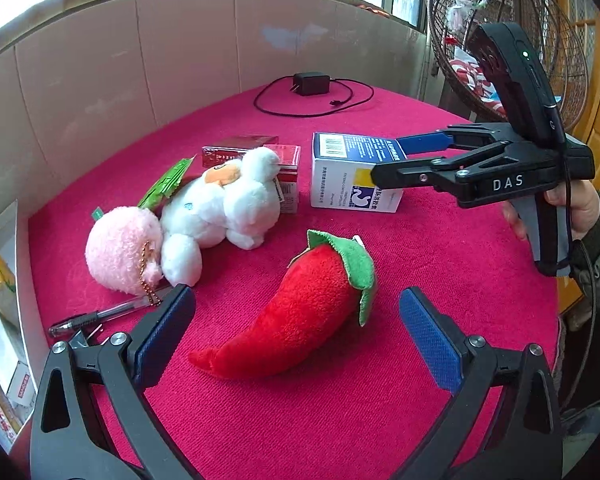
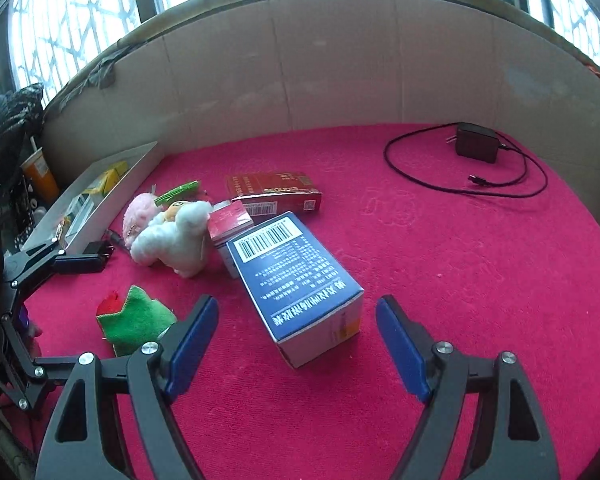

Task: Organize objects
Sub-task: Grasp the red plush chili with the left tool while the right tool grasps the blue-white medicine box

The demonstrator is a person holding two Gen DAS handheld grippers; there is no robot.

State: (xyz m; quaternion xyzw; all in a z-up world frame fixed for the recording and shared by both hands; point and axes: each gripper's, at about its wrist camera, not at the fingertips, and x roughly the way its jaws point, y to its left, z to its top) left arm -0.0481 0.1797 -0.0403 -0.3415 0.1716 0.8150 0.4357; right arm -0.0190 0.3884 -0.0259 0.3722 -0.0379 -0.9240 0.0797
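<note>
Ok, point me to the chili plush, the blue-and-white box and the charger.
chili plush (image 1: 300, 312): left wrist view, red body.
blue-and-white box (image 2: 296, 280): right wrist view, blue top face.
charger (image 2: 476, 142): right wrist view, black plug body.

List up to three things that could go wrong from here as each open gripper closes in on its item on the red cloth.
1. The left gripper straddles the soft chilli toy; its plush body may squash and slip out.
2. The right gripper faces the blue box, which lies at an angle to the fingers, so it may twist when squeezed.
3. The blue box appears to lean against the small red box; lifting it may shift that.
</note>
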